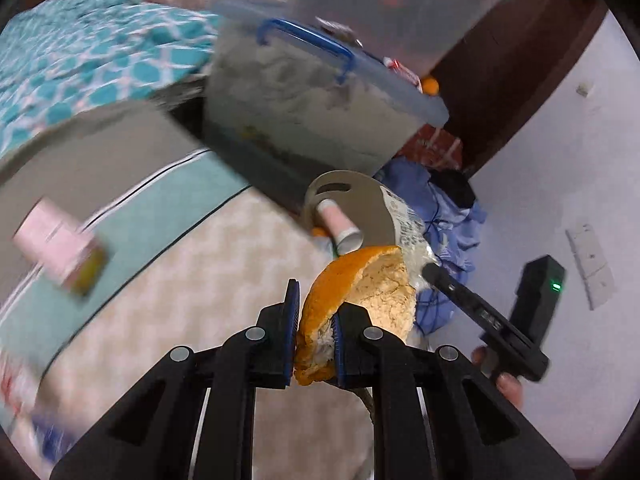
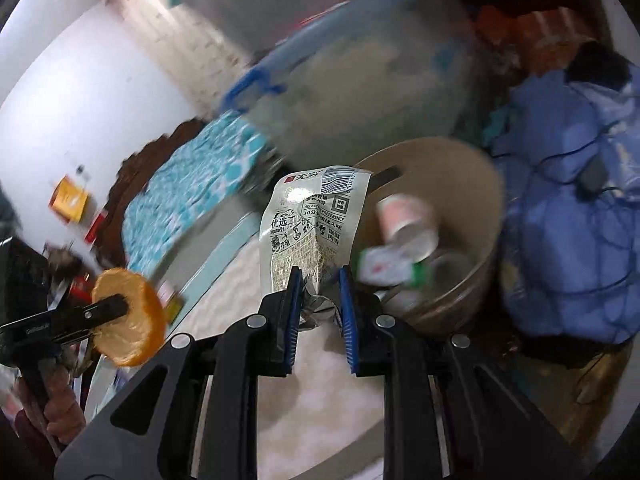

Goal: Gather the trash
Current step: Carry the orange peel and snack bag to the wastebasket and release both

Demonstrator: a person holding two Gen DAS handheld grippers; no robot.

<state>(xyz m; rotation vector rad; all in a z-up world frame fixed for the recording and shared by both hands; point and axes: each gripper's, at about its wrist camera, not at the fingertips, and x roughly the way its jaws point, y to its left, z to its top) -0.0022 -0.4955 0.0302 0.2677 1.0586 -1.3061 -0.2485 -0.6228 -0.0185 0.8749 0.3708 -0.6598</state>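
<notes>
My left gripper [image 1: 315, 334] is shut on a half bread bun [image 1: 356, 304] with an orange crust, held in the air; the bun also shows in the right wrist view [image 2: 128, 316]. My right gripper [image 2: 320, 300] is shut on a crumpled printed food wrapper [image 2: 312, 224], held up just in front of a beige waste bin [image 2: 472, 184]. The bin holds a pink paper cup [image 2: 408, 220] and other packaging. In the left wrist view the bin [image 1: 360, 200] lies just beyond the bun, with the wrapper [image 1: 408, 224] over its rim.
A pink cup [image 1: 60, 248] lies on the teal-edged mattress [image 1: 192, 280] at left. A clear storage box with blue handle [image 1: 312, 92] stands behind the bin. Blue clothing [image 2: 568, 184] is piled to the right. A teal patterned blanket [image 1: 80, 52] covers the bed.
</notes>
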